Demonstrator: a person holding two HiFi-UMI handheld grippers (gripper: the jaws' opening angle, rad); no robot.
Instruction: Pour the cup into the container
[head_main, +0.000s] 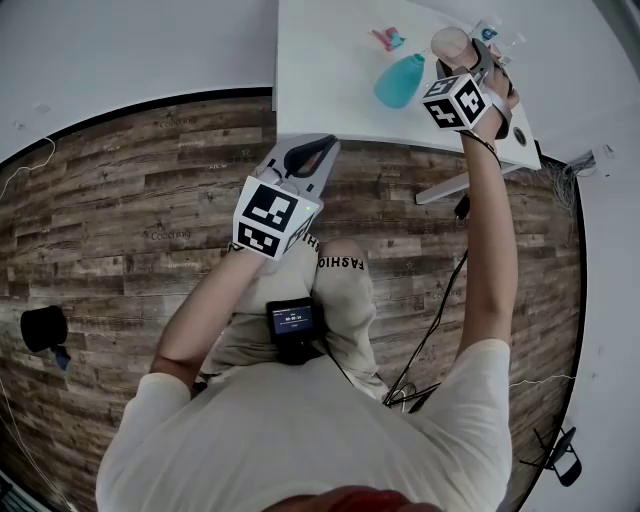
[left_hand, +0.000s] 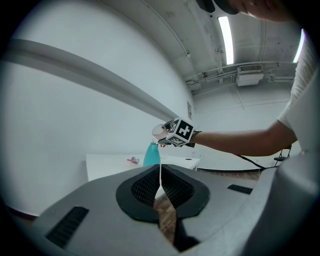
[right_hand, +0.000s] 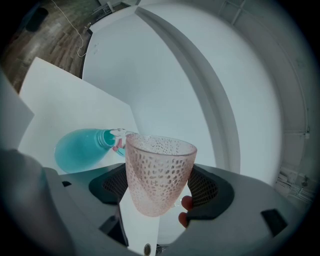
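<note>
A pink dimpled glass cup (right_hand: 158, 174) sits between the jaws of my right gripper (right_hand: 159, 192), which is shut on it. A fingertip shows beside the cup's base. In the head view this gripper (head_main: 462, 66) holds the cup (head_main: 449, 42) above the white table (head_main: 330, 70), just right of a teal bottle (head_main: 400, 81). The bottle (right_hand: 82, 149) has a clear neck. I cannot see anything inside the cup. My left gripper (head_main: 316, 152) hangs shut and empty over the floor, before the table's front edge; from it (left_hand: 160, 186) I see the bottle (left_hand: 152, 154) and cup (left_hand: 159, 132).
A small pink and teal item (head_main: 388, 38) lies on the table behind the bottle. A clear object (head_main: 497, 34) stands right of the cup. The table leg (head_main: 450, 186) and a black cable (head_main: 440, 300) run over the wood floor at the right.
</note>
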